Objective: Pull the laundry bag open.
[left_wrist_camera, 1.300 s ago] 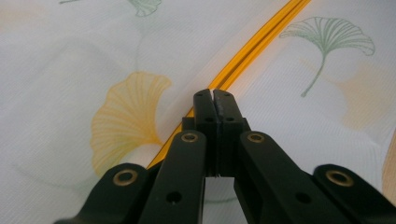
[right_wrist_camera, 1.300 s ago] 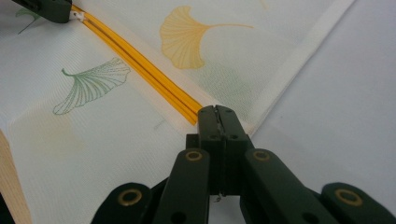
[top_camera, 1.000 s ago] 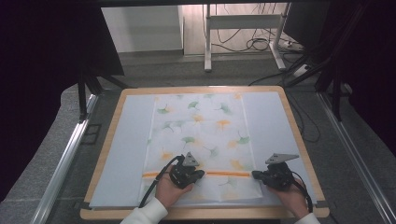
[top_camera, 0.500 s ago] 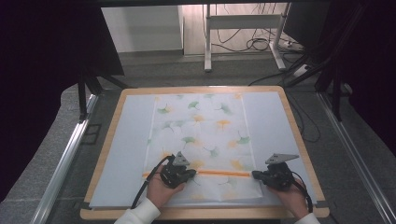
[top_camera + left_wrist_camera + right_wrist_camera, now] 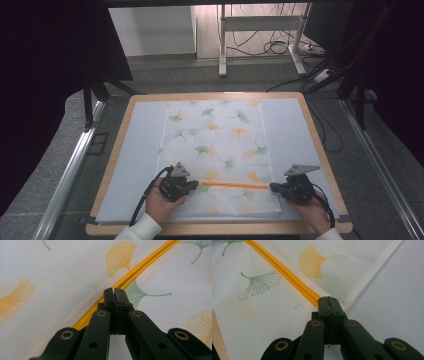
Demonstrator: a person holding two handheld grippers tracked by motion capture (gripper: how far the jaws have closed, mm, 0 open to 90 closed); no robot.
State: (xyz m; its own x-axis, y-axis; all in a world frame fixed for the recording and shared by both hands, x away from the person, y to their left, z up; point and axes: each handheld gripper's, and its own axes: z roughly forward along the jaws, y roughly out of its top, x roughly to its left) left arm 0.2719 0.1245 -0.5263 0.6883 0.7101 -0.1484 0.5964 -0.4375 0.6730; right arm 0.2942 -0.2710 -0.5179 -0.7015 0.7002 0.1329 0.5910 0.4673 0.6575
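Both grippers, left [image 5: 196, 184] and right [image 5: 274, 187], are closed on the orange zipper [image 5: 235, 185] of the bag [image 5: 215, 135]; pulling too hard may tear the mesh.

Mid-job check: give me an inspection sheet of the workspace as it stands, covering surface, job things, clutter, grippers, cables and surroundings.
Surface: wooden-rimmed table under a pale mat.
Job's things: leaf-print mesh bag lying flat; orange zipper runs across its near end.
Clutter: nothing seen.
Grippers: left gripper shut at the zipper, its left end; a little white shows between its tips. Right gripper shut at the zipper's right end, by the bag's edge.
Cables: one trails from each gripper; more lie on the floor behind the table.
Surroundings: dark curtains either side, white metal stand behind.
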